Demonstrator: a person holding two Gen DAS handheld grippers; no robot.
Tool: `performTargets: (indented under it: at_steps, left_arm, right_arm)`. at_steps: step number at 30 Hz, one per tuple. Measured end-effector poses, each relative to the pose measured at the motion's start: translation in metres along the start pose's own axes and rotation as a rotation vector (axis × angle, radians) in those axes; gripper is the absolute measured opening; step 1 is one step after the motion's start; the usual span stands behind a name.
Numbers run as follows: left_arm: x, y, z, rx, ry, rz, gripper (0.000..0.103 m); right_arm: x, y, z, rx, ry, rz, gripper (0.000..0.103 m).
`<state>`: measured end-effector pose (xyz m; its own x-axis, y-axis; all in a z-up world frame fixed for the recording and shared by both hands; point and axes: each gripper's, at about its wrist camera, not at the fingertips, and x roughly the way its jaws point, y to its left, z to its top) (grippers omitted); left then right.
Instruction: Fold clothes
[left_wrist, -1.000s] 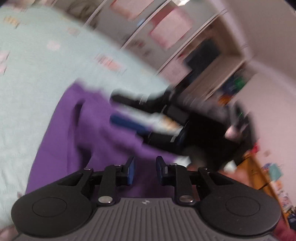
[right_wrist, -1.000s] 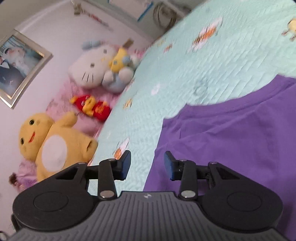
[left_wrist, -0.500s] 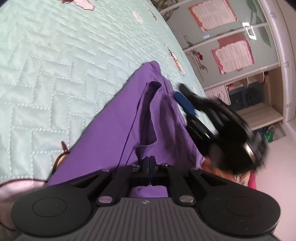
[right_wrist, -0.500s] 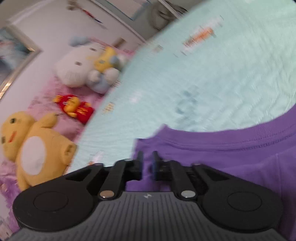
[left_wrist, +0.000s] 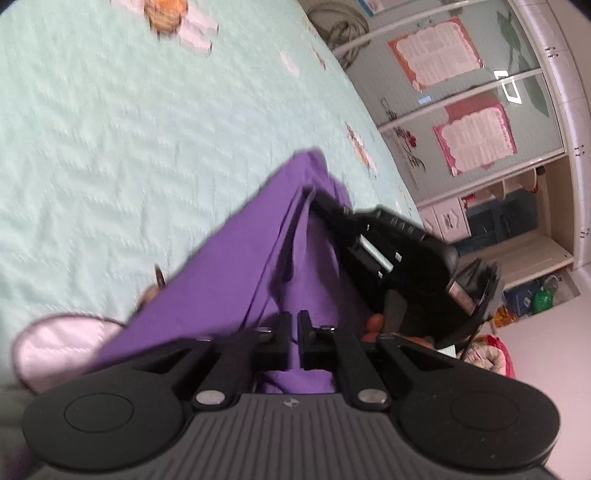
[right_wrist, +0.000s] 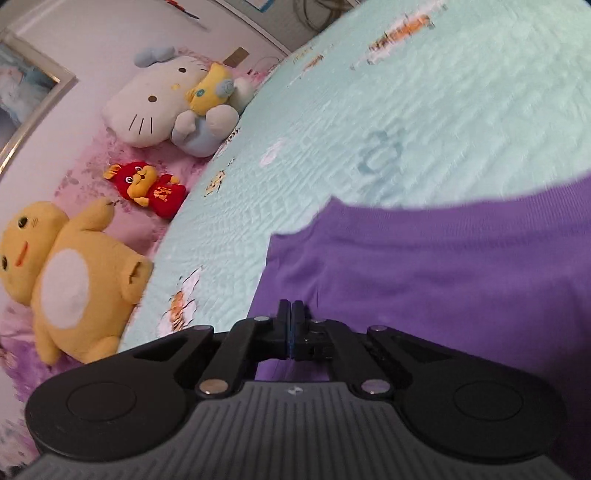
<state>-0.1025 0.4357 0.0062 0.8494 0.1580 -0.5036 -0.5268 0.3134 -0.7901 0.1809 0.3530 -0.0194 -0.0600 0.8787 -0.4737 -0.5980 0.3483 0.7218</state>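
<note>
On the bed (left_wrist: 110, 155), the purple garment (left_wrist: 236, 280) lies spread on the mint quilt, the left hand-held gripper (left_wrist: 294, 339) with jaws opening, a fold of cloth in the narrow gap, while the right hand-held gripper (right_wrist: 291, 330) is pressed together, pinching the garment's edge near the plush toys (right_wrist: 74, 273).

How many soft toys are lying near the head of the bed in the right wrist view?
4. A white cat toy is farthest back, a yellow and blue toy leans on it, a small red toy lies nearer, and a big yellow toy is nearest. Others may be hidden.
</note>
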Motion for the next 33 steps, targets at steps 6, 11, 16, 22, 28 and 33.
performTargets:
  at_steps: [6, 11, 16, 22, 28, 33]
  left_arm:
    - [-0.046, -0.006, 0.023, 0.029, -0.292, -0.033, 0.069]
    - [-0.017, -0.003, 0.021, 0.088, -0.213, -0.015, 0.064]
    - [0.001, -0.004, 0.018, 0.151, -0.065, 0.024, 0.048]
    - [-0.014, 0.0, 0.005, 0.193, 0.015, -0.048, 0.048]
    - [-0.011, -0.014, -0.007, 0.373, 0.034, 0.0, 0.048]
    - [-0.001, -0.018, -0.014, 0.517, 0.074, 0.059, 0.035]
  right_arm:
    - [-0.038, 0.011, -0.012, 0.017, -0.138, -0.01, 0.023]
    - [-0.111, 0.036, -0.07, 0.068, -0.246, 0.052, 0.023]
    - [-0.179, 0.056, -0.146, 0.034, -0.345, -0.064, 0.024]
    - [-0.199, 0.025, -0.169, 0.181, -0.348, -0.03, 0.028]
    - [-0.193, 0.015, -0.183, 0.233, -0.324, 0.0, 0.035]
    - [-0.191, 0.038, -0.184, -0.002, -0.272, -0.166, 0.036]
